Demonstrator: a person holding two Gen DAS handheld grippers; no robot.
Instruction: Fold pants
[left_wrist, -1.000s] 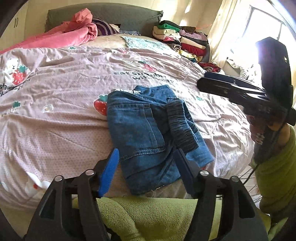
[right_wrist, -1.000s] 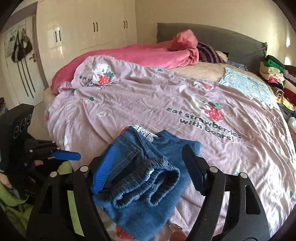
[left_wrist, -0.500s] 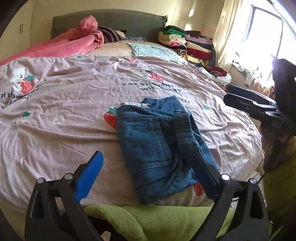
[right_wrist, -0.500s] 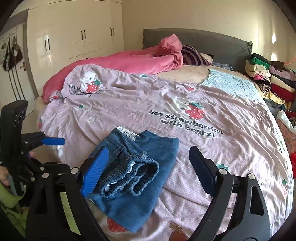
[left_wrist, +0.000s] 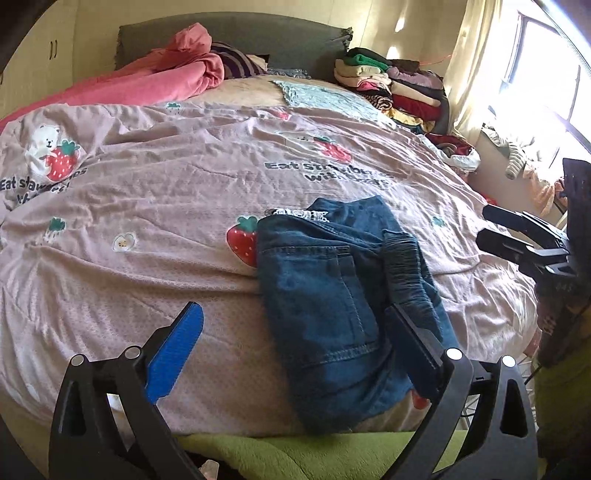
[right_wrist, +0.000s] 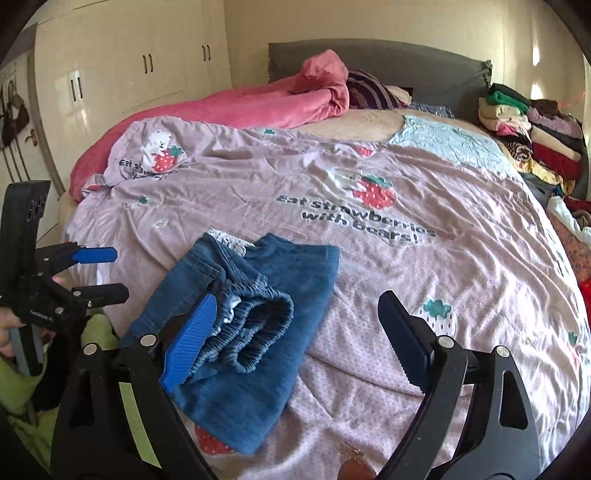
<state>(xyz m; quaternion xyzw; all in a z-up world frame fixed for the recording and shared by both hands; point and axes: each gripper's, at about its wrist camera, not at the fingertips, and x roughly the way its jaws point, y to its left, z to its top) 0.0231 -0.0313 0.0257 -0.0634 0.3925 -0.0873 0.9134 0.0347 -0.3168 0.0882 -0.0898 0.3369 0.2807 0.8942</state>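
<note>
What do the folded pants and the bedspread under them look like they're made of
Folded pants: blue denim by the look, matte, with contrast seam stitching and a gathered elastic waistband. Bedspread: thin lilac fabric, finely dotted and printed, softly creased; probably cotton or a blend.

A second ago the left hand-held gripper (left_wrist: 295, 354) had the near edge of the folded pants (left_wrist: 340, 295) between its jaws; now the jaws are opening wide and it has drawn back. The right hand-held gripper (right_wrist: 295, 339) has also pulled away and opened more
</note>
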